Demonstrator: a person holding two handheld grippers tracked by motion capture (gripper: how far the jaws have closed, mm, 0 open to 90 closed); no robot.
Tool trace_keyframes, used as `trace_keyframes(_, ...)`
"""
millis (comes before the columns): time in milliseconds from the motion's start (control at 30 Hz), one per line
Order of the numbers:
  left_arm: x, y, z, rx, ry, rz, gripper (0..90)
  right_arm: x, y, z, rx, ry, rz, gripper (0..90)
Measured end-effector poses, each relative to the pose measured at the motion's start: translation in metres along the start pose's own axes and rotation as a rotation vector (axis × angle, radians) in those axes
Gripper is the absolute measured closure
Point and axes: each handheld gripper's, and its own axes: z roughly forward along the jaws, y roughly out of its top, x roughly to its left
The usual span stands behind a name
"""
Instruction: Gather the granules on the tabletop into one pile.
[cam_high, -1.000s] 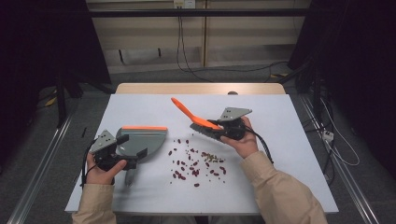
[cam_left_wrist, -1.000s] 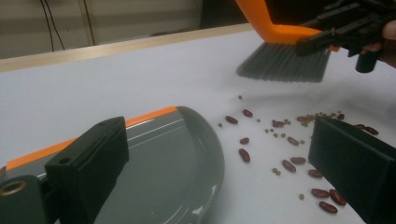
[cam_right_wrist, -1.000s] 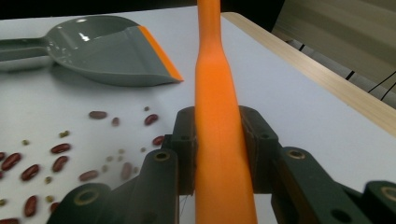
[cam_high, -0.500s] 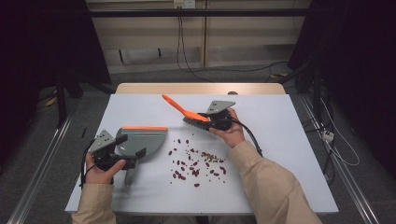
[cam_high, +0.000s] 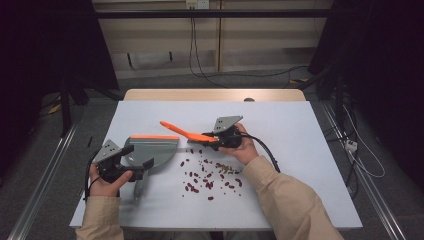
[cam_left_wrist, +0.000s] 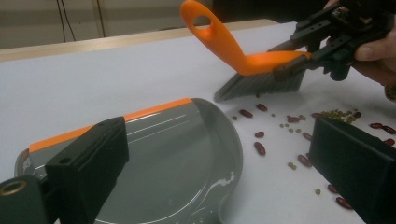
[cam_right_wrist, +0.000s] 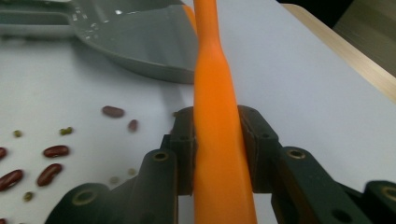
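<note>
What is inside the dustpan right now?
The dustpan looks empty: bare grey floor, no beans. The left gripper's fingers cover part of its near side.

free: table (cam_high: 320, 165) right half | blocked: beans (cam_high: 212, 175) centre, dustpan (cam_high: 150, 150) left

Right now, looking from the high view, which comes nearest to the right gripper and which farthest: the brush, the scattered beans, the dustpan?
1. Orange-handled brush: clamped in the right gripper, its handle reaching left.
2. Scattered beans: on the table, just below and left of that gripper.
3. Grey dustpan: farthest, over at the left, held by the left gripper.
</note>
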Motion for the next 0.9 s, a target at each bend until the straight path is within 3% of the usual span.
trace_keyframes(400, 0.001, 0.000, -0.001, 0.001, 0.004, -0.002, 5.0, 0.023, -0.003, -0.007, -0.007, 0.105, -0.048, 69.9)
trace_keyframes(900, 0.001, 0.000, -0.001, -0.001, 0.003, -0.006, 5.0, 0.048, -0.005, -0.021, 0.001, 0.158, -0.068, 69.8)
